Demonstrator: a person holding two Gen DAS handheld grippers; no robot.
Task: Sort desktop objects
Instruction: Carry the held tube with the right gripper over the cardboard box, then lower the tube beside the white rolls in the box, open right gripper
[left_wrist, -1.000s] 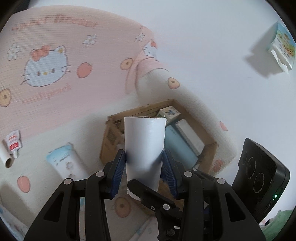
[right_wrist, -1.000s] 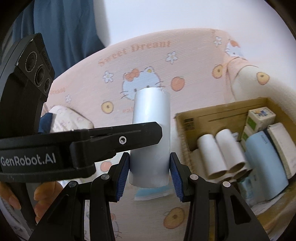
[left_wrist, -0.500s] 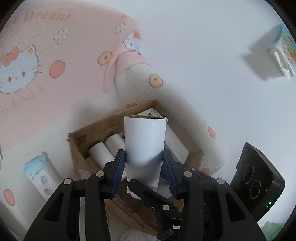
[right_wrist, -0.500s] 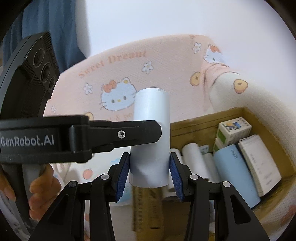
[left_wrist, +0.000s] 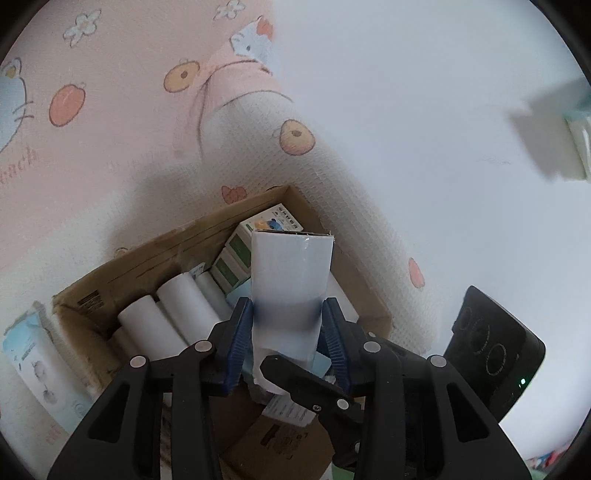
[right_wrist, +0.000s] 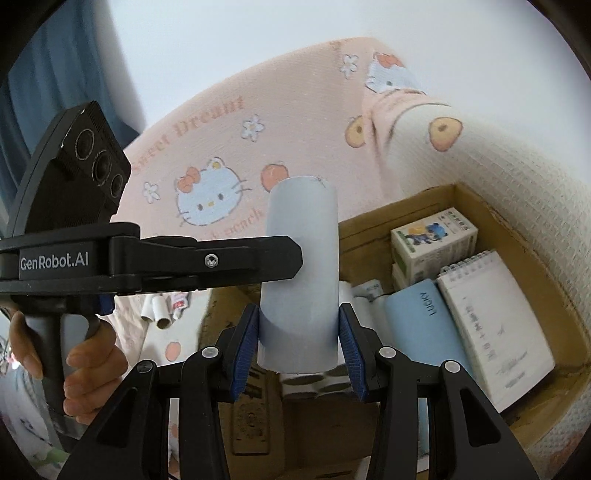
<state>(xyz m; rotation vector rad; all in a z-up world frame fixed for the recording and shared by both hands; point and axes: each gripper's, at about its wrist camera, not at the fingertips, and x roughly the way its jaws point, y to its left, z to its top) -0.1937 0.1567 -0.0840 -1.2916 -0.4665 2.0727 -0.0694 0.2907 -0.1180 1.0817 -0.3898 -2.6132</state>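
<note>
With both sets of jaws clamped on one white tube (right_wrist: 299, 273), the placing step is underway: lower it into the cardboard box (right_wrist: 491, 212) at 3 o'clock, beside the tubes (left_wrist: 177, 314) already there.

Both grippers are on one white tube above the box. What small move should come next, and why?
Probably lower the white tube toward the rolls lying in the cardboard box: both the left gripper and right gripper clamp it above them, so it's not yet placed.
</note>
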